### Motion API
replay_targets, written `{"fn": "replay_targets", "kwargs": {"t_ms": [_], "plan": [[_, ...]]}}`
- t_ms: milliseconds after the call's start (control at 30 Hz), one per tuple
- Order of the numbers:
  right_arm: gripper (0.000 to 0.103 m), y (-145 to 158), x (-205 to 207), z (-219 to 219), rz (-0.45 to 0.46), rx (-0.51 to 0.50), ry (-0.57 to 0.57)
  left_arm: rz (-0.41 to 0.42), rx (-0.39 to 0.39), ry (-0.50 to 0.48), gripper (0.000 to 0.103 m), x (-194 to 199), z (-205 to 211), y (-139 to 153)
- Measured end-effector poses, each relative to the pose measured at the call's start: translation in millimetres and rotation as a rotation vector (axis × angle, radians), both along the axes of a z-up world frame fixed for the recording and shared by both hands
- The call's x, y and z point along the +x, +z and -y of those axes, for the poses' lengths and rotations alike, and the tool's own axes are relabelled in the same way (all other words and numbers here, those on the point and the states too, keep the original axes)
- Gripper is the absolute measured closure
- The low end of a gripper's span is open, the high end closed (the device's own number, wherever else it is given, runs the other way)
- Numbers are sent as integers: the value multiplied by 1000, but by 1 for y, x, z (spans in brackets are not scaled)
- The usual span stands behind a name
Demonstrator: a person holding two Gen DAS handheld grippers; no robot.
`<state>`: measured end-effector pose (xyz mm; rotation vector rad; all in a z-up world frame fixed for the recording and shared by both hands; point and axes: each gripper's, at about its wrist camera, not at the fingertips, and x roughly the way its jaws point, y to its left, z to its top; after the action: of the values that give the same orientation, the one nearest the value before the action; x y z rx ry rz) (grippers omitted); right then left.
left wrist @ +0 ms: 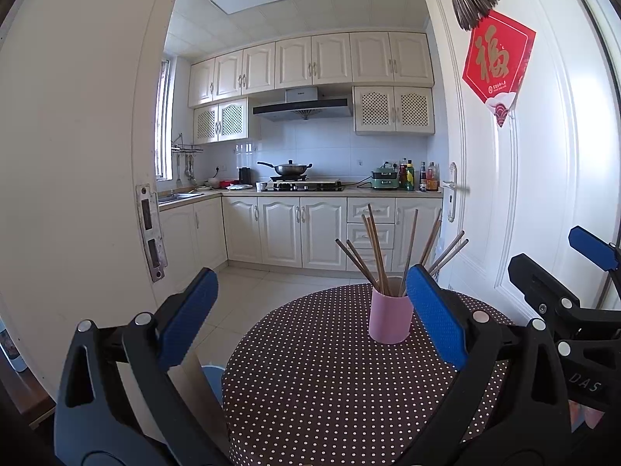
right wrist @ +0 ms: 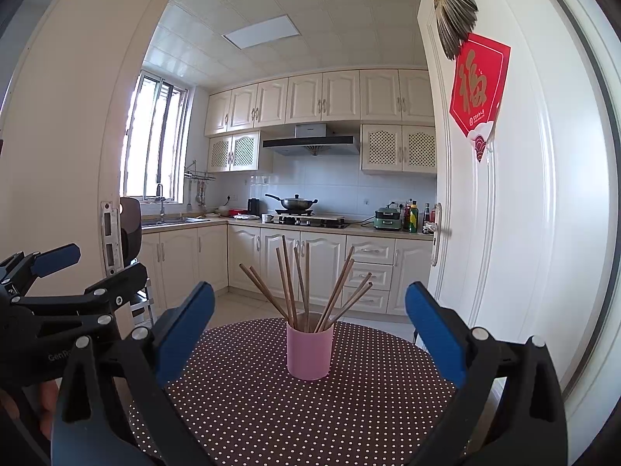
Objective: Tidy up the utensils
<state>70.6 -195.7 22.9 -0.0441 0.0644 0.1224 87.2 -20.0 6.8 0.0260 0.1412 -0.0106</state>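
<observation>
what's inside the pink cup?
Wooden chopsticks stand fanned out in the pink cup. The opaque wall hides their lower ends and the cup's bottom.

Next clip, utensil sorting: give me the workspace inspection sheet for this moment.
Surface: round table under a brown polka-dot cloth.
Job's things: pink cup upright on the table, chopsticks fanned out inside it.
Clutter: nothing seen on the table.
Grippers: left tool and right tool both open, empty, short of the cup.
Cables: nothing seen near the table.
Surroundings: kitchen behind, wok on the stove, open white door at right.
</observation>
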Motion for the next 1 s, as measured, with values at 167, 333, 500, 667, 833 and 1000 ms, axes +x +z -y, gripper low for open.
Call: {"fn": "replay_targets", "kwargs": {"t_ms": [167,333,500,667,833,1000], "plan": [[8,0,-1,0,0,-1,-1,1,0,0,7,0,0,0],[8,-1,-1,0,0,0,-2,2,-1,0,7,-1,0,0],[8,-1,-3,0,0,1,-4,3,0,1,7,-2,0,-1],[8,-1,-3,0,-2,1,-4,5,1,2,7,-2,0,-1],[8,-1,-4,0,-1,1,-6,3,1,1,7,-2,0,-1],[8,-2,-5,0,0,2,-8,6,3,1,7,-3,0,-1]]}}
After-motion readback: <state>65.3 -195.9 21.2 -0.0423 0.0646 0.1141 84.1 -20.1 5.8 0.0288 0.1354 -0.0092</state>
